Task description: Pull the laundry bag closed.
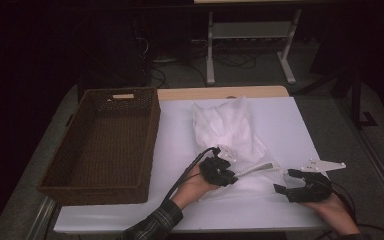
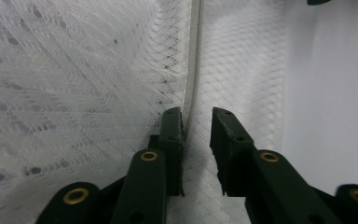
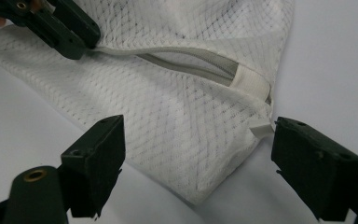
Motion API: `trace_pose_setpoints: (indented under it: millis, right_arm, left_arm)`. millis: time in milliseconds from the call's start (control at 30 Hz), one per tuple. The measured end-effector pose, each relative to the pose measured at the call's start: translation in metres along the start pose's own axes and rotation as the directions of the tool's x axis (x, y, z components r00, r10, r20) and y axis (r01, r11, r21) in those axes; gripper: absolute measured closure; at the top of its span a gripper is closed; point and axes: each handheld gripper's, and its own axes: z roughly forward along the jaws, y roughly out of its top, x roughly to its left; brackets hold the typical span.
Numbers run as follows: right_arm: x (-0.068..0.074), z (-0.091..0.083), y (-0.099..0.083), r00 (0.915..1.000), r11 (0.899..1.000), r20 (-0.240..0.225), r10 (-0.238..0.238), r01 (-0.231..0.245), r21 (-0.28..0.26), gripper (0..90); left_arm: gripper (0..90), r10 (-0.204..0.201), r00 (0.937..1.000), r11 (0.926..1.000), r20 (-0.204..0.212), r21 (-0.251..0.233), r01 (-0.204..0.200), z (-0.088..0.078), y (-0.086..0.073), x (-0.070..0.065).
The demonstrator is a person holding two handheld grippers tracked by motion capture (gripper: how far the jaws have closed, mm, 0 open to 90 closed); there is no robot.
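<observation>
A: What's hard to read in this one?

B: High view is dim. The mesh bag washes out against the white table; its near end sits behind the left gripper. Left gripper view crops the bag on every side but one. Can't see what's inside it.

A: Where's the bag?

B: Flat on the table, middle, right of the brown basket and apart from it. Zipper partly unzipped at the near end.

A: Left jaws?

B: Slightly apart, a clear gap. Zipper line runs up along the inner face of one jaw; other jaw stands off it. Not pinching it.

A: Right?

B: Right gripper jaws spread wide, either side of the bag's corner, gripping nothing. A small white tab lies just beside one jaw; can't tell if they touch.
</observation>
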Motion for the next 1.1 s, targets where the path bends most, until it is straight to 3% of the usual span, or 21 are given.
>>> trace_pose_setpoints:
  millis: [233, 467, 700, 900, 1100]
  right_arm:
    - [0.001, -0.002, 0.003, 0.9998, 1.000, -0.018, -0.010, 0.010, -0.019, 17.0]
    - [0.004, 0.000, 0.007, 0.9979, 0.999, -0.055, -0.034, 0.033, -0.024, 17.4]
    - [0.006, 0.007, 0.013, 0.9950, 0.998, -0.083, -0.056, 0.053, -0.032, 17.3]
    - [0.010, 0.011, 0.021, 0.9923, 0.996, -0.093, -0.082, 0.079, -0.037, 13.4]
    - [0.014, 0.017, 0.030, 0.9857, 0.993, -0.123, -0.115, 0.111, -0.038, 13.2]
  left_arm:
    - [57.3, -0.017, 0.9997, 0.9989, -0.016, -0.044, 0.017, -0.025, -0.007, -0.004]
    - [46.6, -0.059, 0.9972, 0.9944, -0.046, -0.090, 0.054, -0.048, -0.026, -0.004]
    - [35.1, -0.096, 0.9935, 0.9908, -0.061, -0.101, 0.090, -0.059, -0.047, -0.005]
    - [28.3, -0.131, 0.9870, 0.9842, -0.093, -0.131, 0.119, -0.070, -0.062, -0.008]
    - [19.8, -0.170, 0.9761, 0.9774, -0.136, -0.150, 0.149, -0.080, -0.079, -0.013]
